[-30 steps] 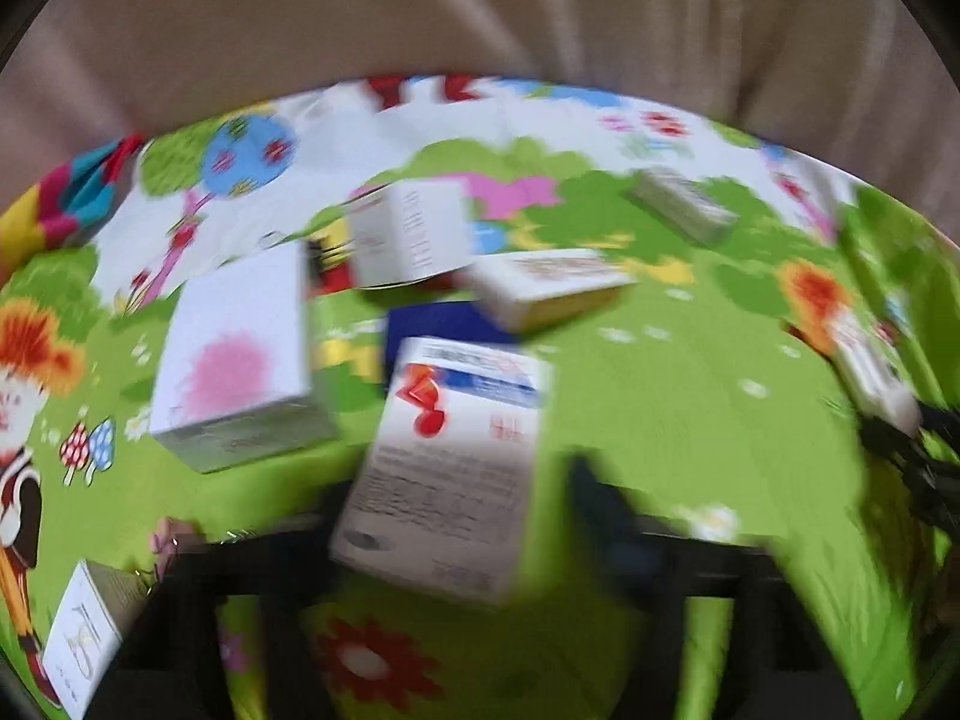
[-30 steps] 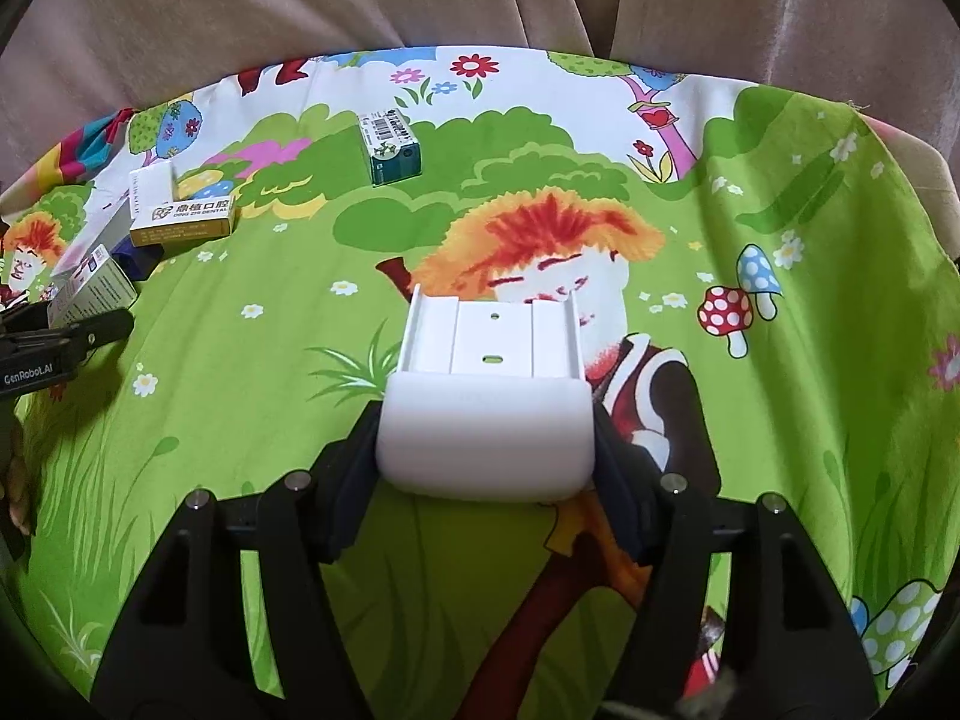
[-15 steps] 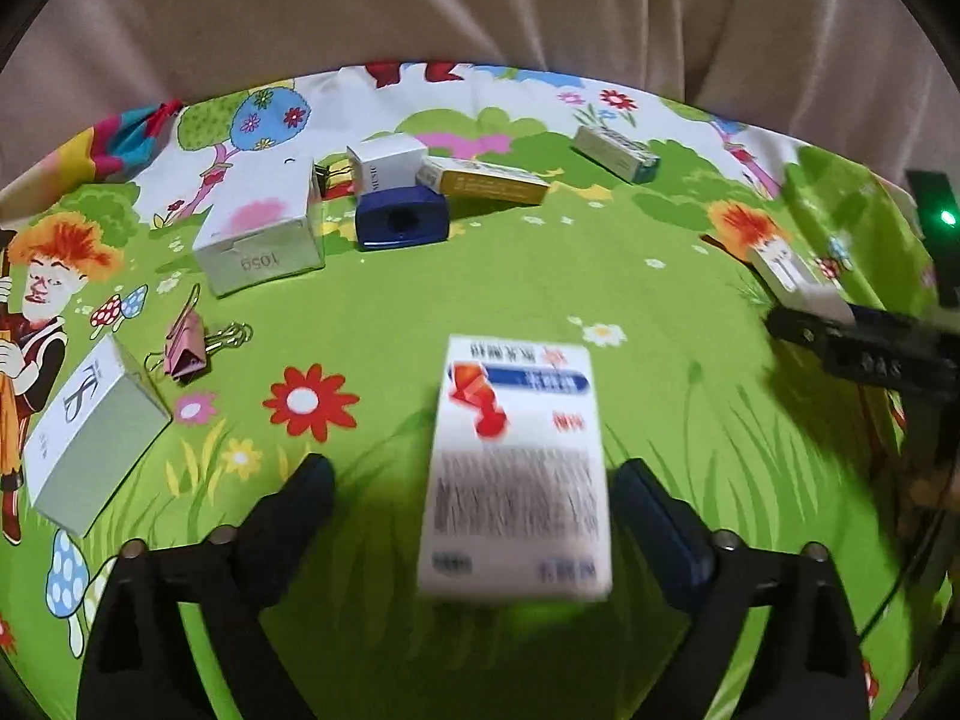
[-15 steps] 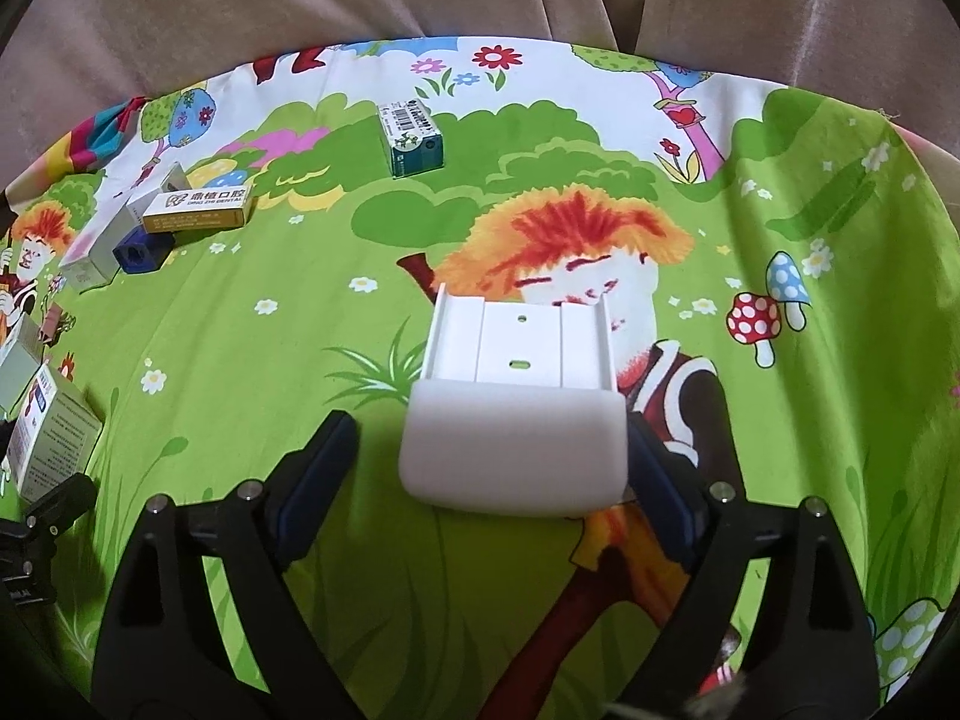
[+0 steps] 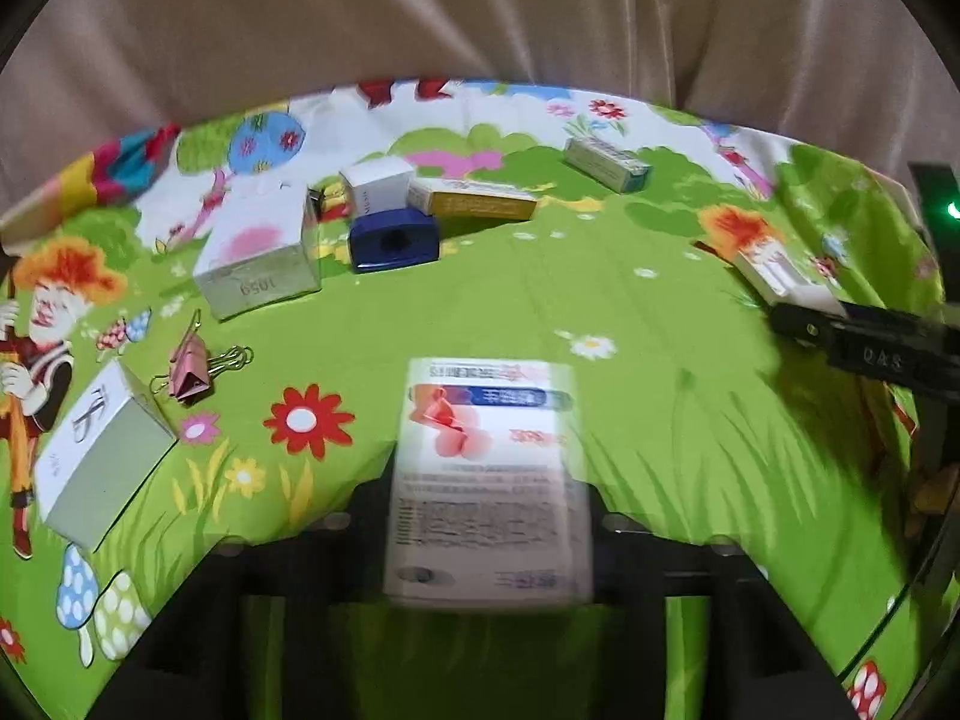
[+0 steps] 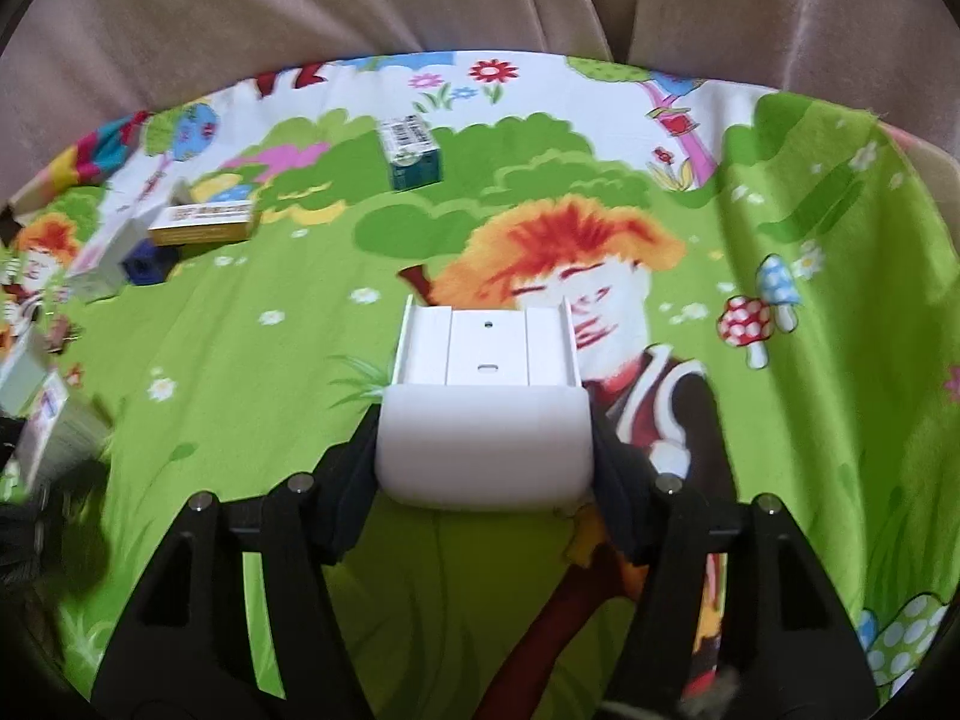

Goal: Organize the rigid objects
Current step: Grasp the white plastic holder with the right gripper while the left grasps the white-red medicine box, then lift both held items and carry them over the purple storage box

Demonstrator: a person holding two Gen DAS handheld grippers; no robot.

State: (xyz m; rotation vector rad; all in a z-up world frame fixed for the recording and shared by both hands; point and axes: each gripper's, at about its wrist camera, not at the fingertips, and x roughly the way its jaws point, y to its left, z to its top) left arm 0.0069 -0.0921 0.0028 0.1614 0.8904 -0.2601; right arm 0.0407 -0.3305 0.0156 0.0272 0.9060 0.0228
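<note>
My left gripper (image 5: 486, 510) is shut on a white medicine box (image 5: 489, 480) with a red and blue label, held between its black fingers low over the cloth. My right gripper (image 6: 483, 450) is shut on a white plastic holder (image 6: 485, 402), its fingers pressed on both sides. The holder also shows in the left wrist view (image 5: 786, 276) at the right, with the right gripper's finger (image 5: 870, 348) beside it. The medicine box shows blurred at the left edge of the right wrist view (image 6: 51, 426).
On the cartoon cloth (image 5: 600, 300) lie a pink-spotted white box (image 5: 258, 258), a blue sharpener (image 5: 393, 240), a small white box (image 5: 378, 186), a yellow box (image 5: 474, 198), a green-white box (image 5: 606, 162), a pink binder clip (image 5: 192, 369) and a grey-white box (image 5: 99, 450). Beige curtain behind.
My left gripper closed on the medicine box after pulling back from the cluster of boxes. My right gripper closed again on the white holder after opening half a second ago.
</note>
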